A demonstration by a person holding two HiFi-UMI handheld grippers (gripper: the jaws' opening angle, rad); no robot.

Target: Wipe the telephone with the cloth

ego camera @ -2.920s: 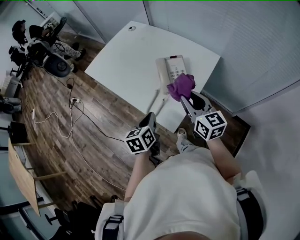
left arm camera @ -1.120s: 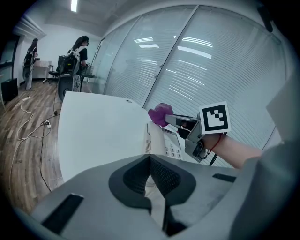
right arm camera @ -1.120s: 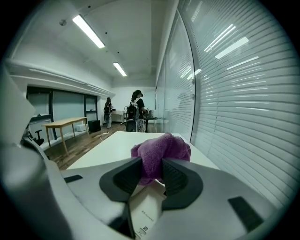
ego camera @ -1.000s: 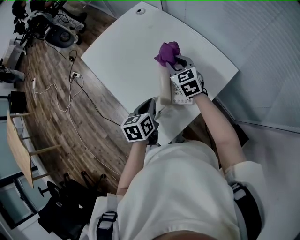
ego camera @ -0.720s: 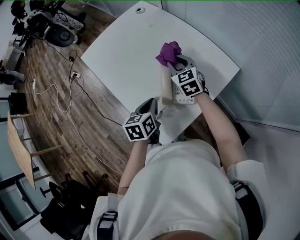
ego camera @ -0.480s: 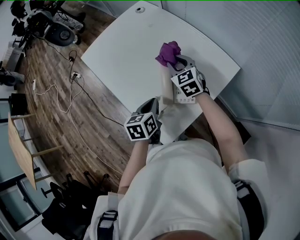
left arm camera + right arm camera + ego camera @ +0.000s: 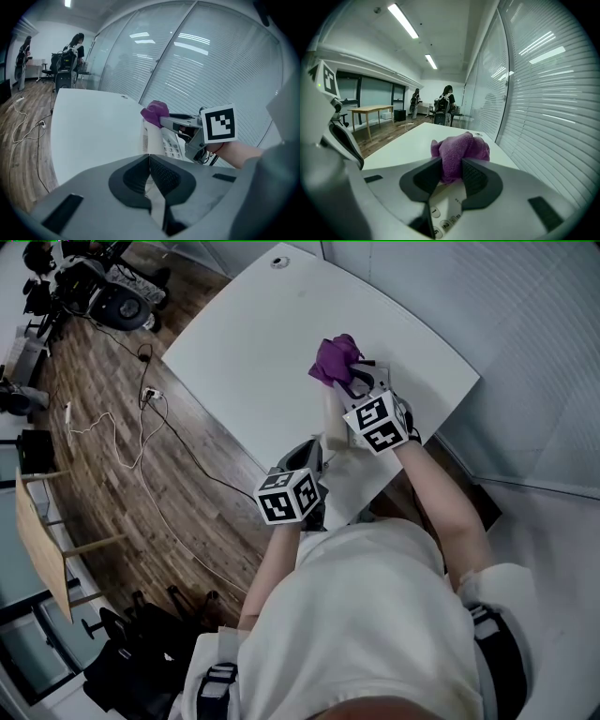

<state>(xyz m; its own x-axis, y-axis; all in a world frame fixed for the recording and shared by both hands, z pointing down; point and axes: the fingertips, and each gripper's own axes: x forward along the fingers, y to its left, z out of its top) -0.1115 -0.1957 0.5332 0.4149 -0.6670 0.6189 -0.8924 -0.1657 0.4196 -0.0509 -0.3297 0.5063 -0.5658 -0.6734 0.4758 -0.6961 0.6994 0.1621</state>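
Note:
A pale telephone (image 7: 330,418) lies near the front edge of the white table (image 7: 244,343). My right gripper (image 7: 349,379) is shut on a bunched purple cloth (image 7: 335,359), which rests at the phone's far end. In the right gripper view the cloth (image 7: 459,152) fills the gap between the jaws, above the phone's number keys (image 7: 439,216). My left gripper (image 7: 314,451) is shut on nothing and hovers at the near table edge, short of the phone. The left gripper view shows the telephone (image 7: 166,140), the cloth (image 7: 154,111) and the right gripper (image 7: 164,121) ahead.
A glass wall with blinds (image 7: 525,324) runs close behind the table. Cables (image 7: 141,442) trail over the wood floor at the left. People and office chairs (image 7: 68,56) stand far down the room. A wooden table (image 7: 370,110) stands at the room's left side.
The right gripper carried the cloth from the phone's near end to its far end, then drew back slightly toward me. The left gripper edged a little right.

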